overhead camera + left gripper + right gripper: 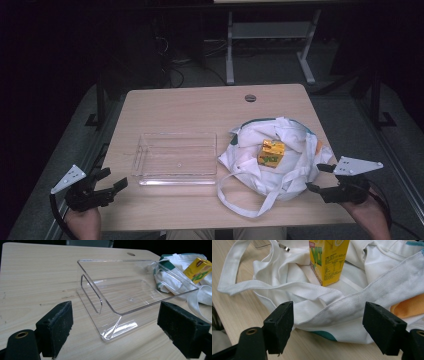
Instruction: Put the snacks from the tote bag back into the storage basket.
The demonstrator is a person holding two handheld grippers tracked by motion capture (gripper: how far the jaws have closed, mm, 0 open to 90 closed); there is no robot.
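Observation:
A clear plastic tray (176,159) (130,290) lies at the middle of the wooden table (190,110). To its right sits a crumpled white cloth bag (280,165) (352,307) with a yellow juice carton (271,153) (329,260) (198,268) standing on it. My left gripper (111,181) (115,330) rests open at the table's front left, its jaws pointing at the tray's near corner. By the front right edge my right gripper (320,178) (327,330) stands open just short of the bag's near fold, with nothing pressed between its pads.
A round cable hole (250,98) marks the table's far edge. The bag's long strap (240,200) loops out over the table front. Beyond the table stand the metal legs of another desk (230,55) on a dark floor.

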